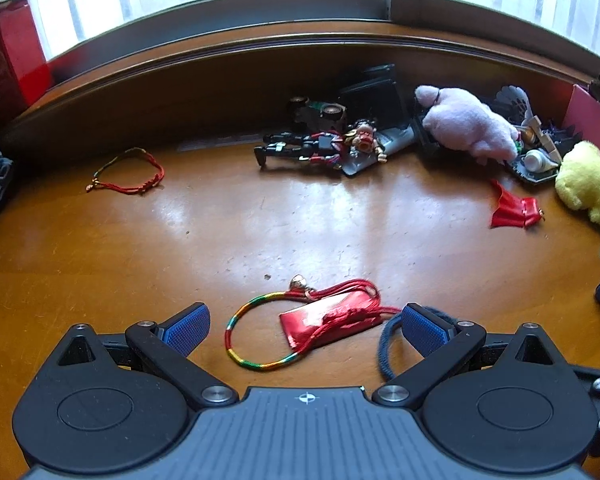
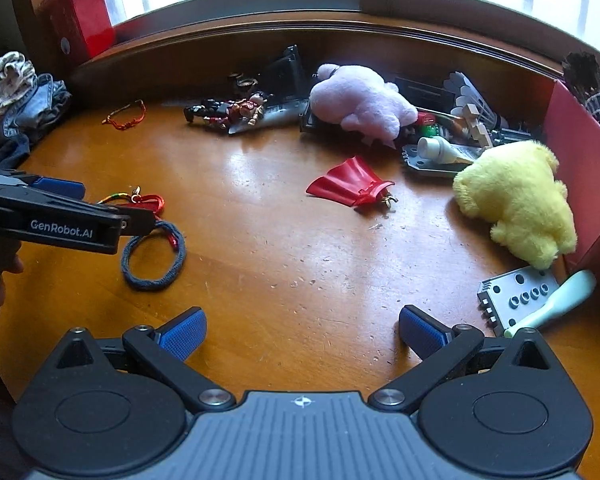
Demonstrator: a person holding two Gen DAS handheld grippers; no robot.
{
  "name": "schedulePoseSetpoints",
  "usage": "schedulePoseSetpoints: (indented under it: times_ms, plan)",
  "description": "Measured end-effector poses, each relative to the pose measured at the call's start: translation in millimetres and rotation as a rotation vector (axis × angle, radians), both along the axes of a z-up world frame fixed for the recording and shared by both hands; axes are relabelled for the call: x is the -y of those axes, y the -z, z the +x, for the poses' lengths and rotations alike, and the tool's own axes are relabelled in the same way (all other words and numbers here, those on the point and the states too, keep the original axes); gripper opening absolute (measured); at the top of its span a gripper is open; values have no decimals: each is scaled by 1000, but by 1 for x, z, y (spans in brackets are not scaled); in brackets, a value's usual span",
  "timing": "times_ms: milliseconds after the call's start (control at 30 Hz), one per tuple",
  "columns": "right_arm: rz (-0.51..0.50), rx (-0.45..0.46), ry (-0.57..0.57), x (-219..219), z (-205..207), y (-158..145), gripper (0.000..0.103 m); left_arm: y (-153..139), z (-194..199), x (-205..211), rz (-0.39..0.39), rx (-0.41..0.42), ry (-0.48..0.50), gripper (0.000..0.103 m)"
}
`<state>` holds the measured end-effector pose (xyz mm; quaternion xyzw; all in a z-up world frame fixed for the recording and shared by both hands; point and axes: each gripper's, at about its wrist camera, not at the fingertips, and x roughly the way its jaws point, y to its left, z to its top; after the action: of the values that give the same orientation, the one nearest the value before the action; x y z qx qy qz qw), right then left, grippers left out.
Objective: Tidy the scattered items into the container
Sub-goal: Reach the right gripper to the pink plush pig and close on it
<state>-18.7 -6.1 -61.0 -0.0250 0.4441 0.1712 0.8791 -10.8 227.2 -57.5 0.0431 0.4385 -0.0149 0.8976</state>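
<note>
My left gripper point(image 1: 306, 316) is open and low over the wooden table point(image 1: 220, 240). Between its fingers lie a rainbow-coloured bracelet point(image 1: 236, 344) with red cords and a small red packet point(image 1: 328, 320). A dark blue hair tie point(image 1: 382, 354) lies partly under its right finger. In the right wrist view the left gripper point(image 2: 112, 204) comes in from the left over the hair tie point(image 2: 154, 258). My right gripper point(image 2: 302, 320) is open over bare wood, holding nothing. A red box wall point(image 2: 580, 168) stands at the far right.
A red cape point(image 2: 348, 188), a yellow plush point(image 2: 516, 200), a pink plush point(image 2: 360, 100), an action figure point(image 2: 228, 112) and a red string bracelet point(image 2: 126, 114) lie about. A grey studded plate point(image 2: 516, 292) and a mint handle point(image 2: 560, 300) are near right. Clothes point(image 2: 16, 92) are piled left.
</note>
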Motion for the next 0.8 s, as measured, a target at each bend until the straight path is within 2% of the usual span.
schedulePoseSetpoints:
  times_ms: [133,300,467,533,633,800]
  plan:
    - [-4,8,-7,-2,2,1,101,3,-1,-13,-22,-1,-20,103]
    - [1,34,-17,-7,10,-3,93,6,-2,-27,-48,0,-58,103]
    - [3,117,4,-14,21,-11,87,8,0,-31,-58,2,-77,103]
    - [-7,137,20,-14,32,-12,85,8,0,-32,-60,4,-81,103]
    - [-35,119,27,-14,46,-7,84,9,1,-30,-59,8,-80,103]
    - [-65,162,25,-14,64,-2,82,8,2,-28,-61,15,-79,103]
